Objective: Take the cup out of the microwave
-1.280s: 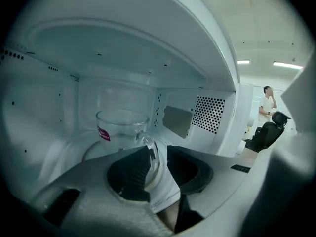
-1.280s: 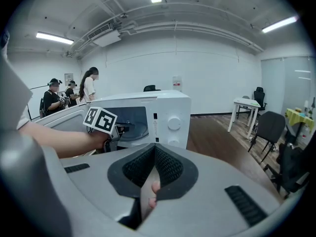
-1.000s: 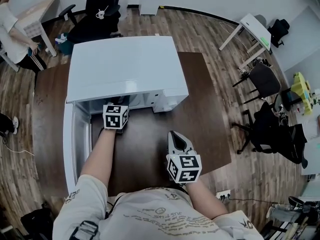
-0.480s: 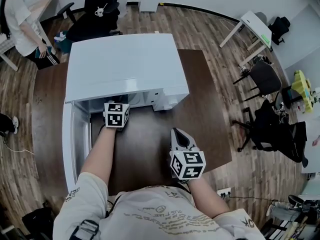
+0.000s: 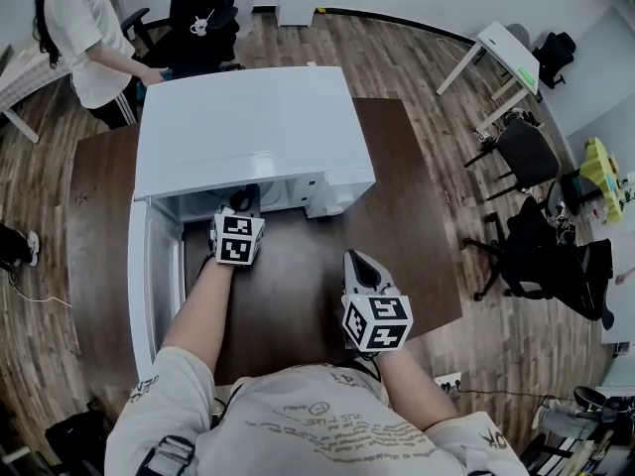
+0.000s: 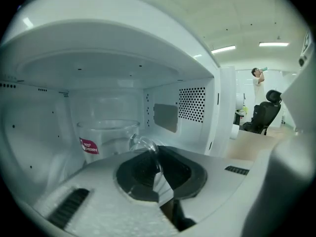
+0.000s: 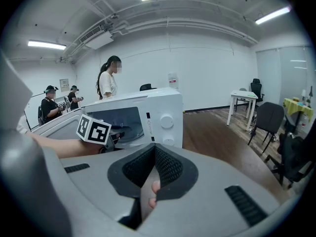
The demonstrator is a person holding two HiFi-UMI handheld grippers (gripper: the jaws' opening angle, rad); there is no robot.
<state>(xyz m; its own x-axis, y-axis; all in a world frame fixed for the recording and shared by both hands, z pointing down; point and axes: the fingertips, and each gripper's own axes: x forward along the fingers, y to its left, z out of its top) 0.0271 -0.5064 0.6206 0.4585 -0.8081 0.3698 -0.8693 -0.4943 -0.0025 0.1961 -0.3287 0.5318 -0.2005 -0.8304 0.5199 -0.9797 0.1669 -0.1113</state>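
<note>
A clear glass cup (image 6: pixel 106 139) with a red label stands inside the white microwave (image 5: pixel 248 132), left of centre in the left gripper view. Its curved handle (image 6: pixel 143 144) sits between the jaws of my left gripper (image 6: pixel 155 171), which is shut on it. From the head view, the left gripper (image 5: pixel 245 201) reaches into the microwave's open mouth, and the cup is hidden there. The microwave door (image 5: pixel 149 286) is swung open to the left. My right gripper (image 5: pixel 359 263) hovers over the brown table (image 5: pixel 417 226) in front of the microwave, shut with nothing in it (image 7: pixel 154 169).
A person (image 5: pixel 84 28) in a white shirt stands at the microwave's far left corner. Black office chairs (image 5: pixel 526 162) stand to the right of the table, and a white desk (image 5: pixel 506 58) at the far right. The microwave's control panel with its knobs (image 7: pixel 163 122) faces the right gripper.
The person at the back left has walked up to the table. My left gripper has shifted slightly toward me at the microwave mouth; the right gripper has drifted a little to the right.
</note>
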